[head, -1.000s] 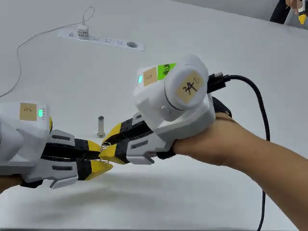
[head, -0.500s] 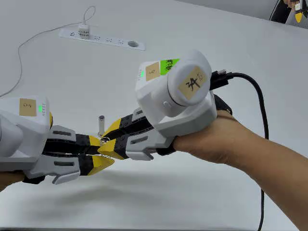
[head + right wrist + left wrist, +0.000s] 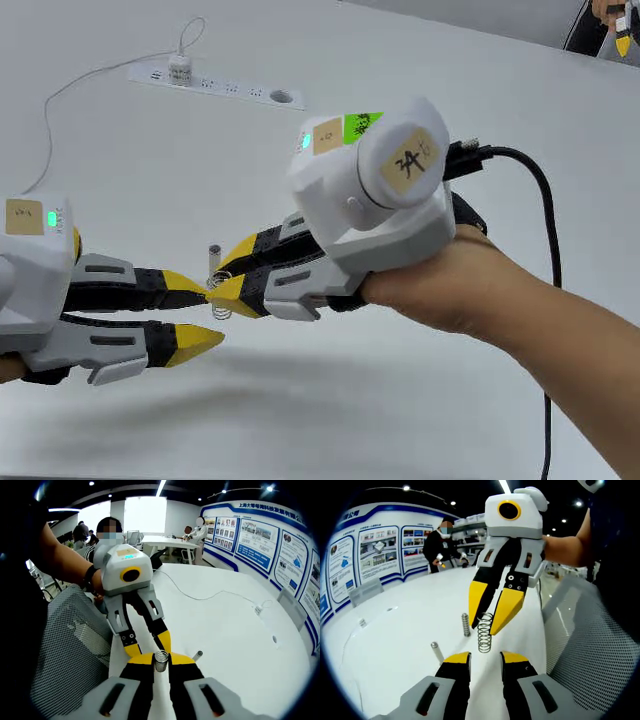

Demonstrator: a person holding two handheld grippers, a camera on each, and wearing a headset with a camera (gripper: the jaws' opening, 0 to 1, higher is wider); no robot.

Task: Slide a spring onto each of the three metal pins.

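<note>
surface: wide white worktop point(image 3: 470, 70) | wall: blue-and-white printed display boards point(image 3: 260, 530) | seat: grey mesh chair back point(image 3: 590, 655) | light: small round ceiling spotlights point(image 3: 406, 488), bright window point(image 3: 145, 512)

A broad white table point(image 3: 120, 170) carries very little. Out toward its far side lies a white power strip point(image 3: 215, 85) with a small white adapter point(image 3: 180, 70) plugged into it, and a thin white cable point(image 3: 75, 82) loops up from the adapter and trails across the surface to the left edge. Nearer in, seen from the left gripper view, a bare metal pin point(image 3: 436, 651) stands upright on the tabletop, and a spring-covered pin point(image 3: 465, 624) stands just beyond it, the two close together but not touching.
</note>
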